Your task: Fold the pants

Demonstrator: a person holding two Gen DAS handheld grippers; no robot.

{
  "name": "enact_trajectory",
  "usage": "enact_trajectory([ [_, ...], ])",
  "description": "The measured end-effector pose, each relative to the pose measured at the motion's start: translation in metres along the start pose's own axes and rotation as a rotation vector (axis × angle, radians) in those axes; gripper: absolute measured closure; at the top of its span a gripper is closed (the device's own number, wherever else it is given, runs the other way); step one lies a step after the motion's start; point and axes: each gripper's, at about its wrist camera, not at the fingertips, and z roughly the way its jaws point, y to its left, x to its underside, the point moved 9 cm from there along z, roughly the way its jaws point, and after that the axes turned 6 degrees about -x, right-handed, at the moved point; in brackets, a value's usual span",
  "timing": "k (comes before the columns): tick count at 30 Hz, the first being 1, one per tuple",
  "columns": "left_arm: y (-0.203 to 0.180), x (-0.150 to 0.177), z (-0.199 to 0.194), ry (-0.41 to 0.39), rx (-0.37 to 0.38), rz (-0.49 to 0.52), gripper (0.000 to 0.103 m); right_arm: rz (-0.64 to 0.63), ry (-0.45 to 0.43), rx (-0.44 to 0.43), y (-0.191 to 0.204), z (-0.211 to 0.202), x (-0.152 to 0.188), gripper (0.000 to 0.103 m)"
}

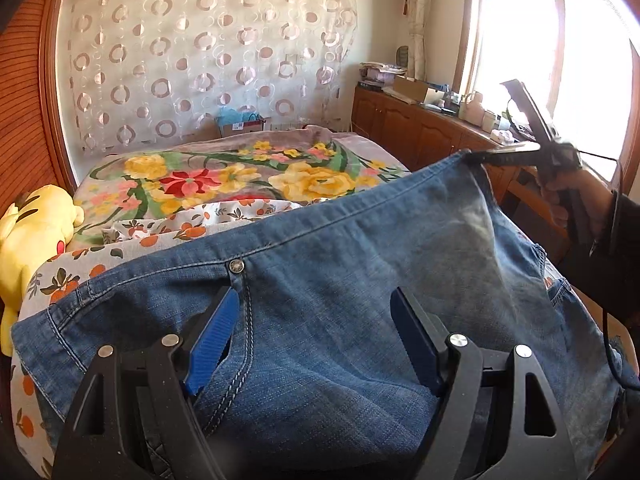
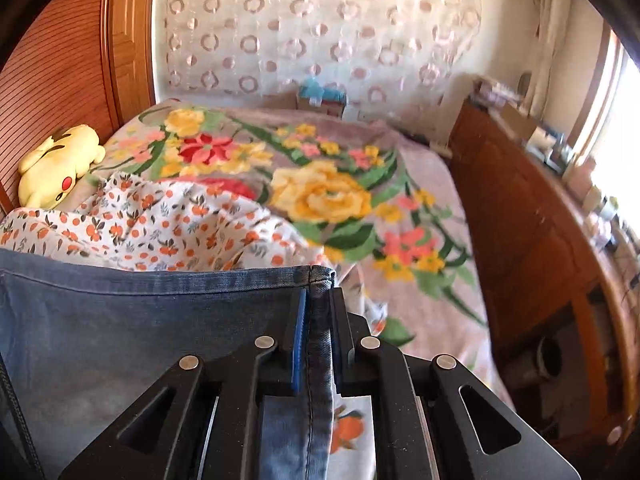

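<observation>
Left hand-held gripper [image 1: 316, 332]: nearest the lens in the left wrist view, released, its blue pads spread wide over the denim; nothing is pinched between them.
Pants [image 1: 360, 280]: blue jeans, spread across the near end of the bed, waistband running from lower left up to the upper right.
Waist button [image 1: 236, 266]: metal, just beyond the left pad, with the fly seam running down between the two fingers.
Right hand-held gripper [image 2: 316, 312]: clenched on the pants' waistband corner; the denim edge and its side seam pass straight between the closed pads.
Lifted corner [image 1: 466, 156]: raised above the rest of the jeans, so the fabric slopes up to it from the left gripper's side.
Hand [image 1: 568, 196]: at the right edge of the left wrist view, wrapped around the right tool's handle.
Bed [image 2: 400, 168]: covered by a floral blanket, with an orange-print sheet [image 2: 160, 220] bunched just beyond the waistband.
Plush toy [image 2: 60, 164]: yellow, at the bed's far left, well apart from the pants.
</observation>
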Motion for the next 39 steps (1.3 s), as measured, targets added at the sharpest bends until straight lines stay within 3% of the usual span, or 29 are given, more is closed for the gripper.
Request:
enact_trajectory([
  [10, -0.003, -0.001, -0.006, -0.010, -0.044, 0.028, 0.024, 0.060, -0.013, -0.079, 0.005, -0.069, 0.057, 0.080],
  [18, 0.018, 0.003, -0.053, -0.031, -0.113, 0.034, 0.024, 0.041, -0.078, -0.183, 0.048, -0.132, 0.101, 0.079],
  [23, 0.044, 0.034, -0.084, -0.009, -0.163, 0.020, 0.024, 0.017, -0.093, -0.236, 0.082, -0.143, 0.125, 0.077],
  [29, 0.071, 0.078, -0.097, 0.066, -0.194, -0.010, 0.024, 0.020, -0.091, -0.267, 0.097, -0.143, 0.156, 0.065],
  [39, 0.060, 0.132, -0.109, 0.148, -0.136, -0.028, 0.024, 0.042, -0.111, -0.185, 0.085, -0.155, 0.175, 0.060],
])
